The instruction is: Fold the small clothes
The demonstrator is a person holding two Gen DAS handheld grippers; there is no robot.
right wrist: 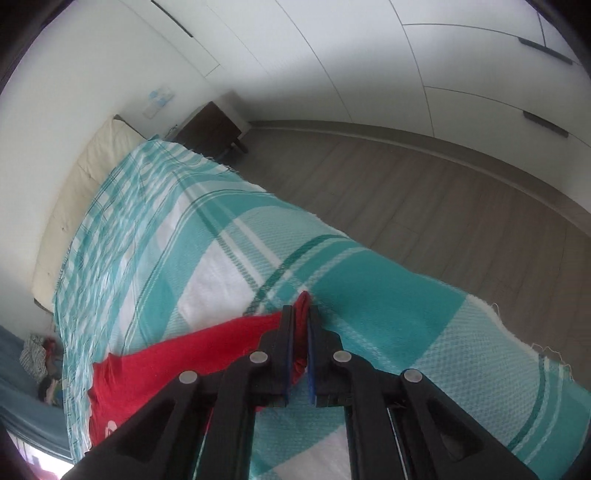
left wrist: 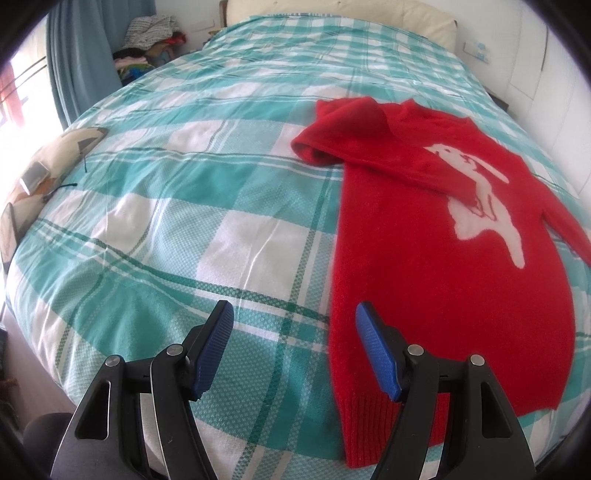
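Note:
A small red sweater [left wrist: 424, 251] with a white animal figure lies flat on the teal-and-white checked bedspread [left wrist: 192, 206]. Its left sleeve is folded across the chest. My left gripper [left wrist: 294, 314] is open and empty, hovering above the sweater's lower left hem edge. In the right wrist view, my right gripper [right wrist: 301, 314] is shut on the end of the sweater's other sleeve [right wrist: 303, 301], with red fabric [right wrist: 177, 362] stretching away to the left over the bedspread [right wrist: 369, 306].
A cream pillow [left wrist: 332, 14] lies at the bed's head. A patterned cushion with a phone-like item [left wrist: 35, 177] sits at the left edge. A clothes pile [left wrist: 151, 40] is in the far corner. A dark nightstand [right wrist: 210, 127] and wooden floor [right wrist: 424, 192] lie beyond the bed's right side.

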